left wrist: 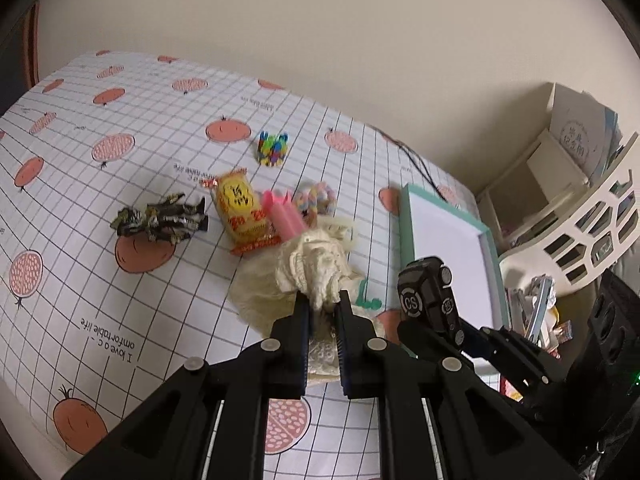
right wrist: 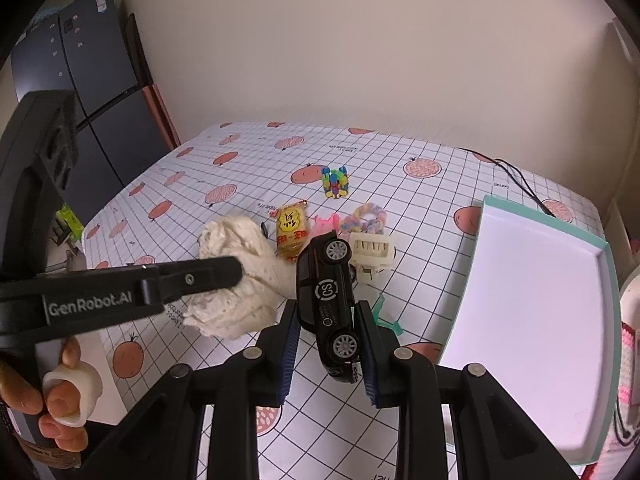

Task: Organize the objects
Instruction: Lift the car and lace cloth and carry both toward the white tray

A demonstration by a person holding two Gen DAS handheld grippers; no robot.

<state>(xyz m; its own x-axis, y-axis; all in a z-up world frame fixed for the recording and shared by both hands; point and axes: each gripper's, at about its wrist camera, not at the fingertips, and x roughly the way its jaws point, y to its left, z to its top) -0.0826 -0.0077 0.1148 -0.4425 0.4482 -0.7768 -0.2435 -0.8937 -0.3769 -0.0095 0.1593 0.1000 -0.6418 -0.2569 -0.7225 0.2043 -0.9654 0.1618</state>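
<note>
My left gripper [left wrist: 322,304] is clamped on the cream knit cloth [left wrist: 316,268], lifted mid-tabletop. My right gripper [right wrist: 326,344] pinches the black toy car [right wrist: 328,300], nr the tray [right wrist: 536,312] at the tabletop's right edge.

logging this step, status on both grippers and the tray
Left gripper shut on cream knitted cloth. Right gripper shut on black toy car. Teal-rimmed white tray empty, path clear.
</note>
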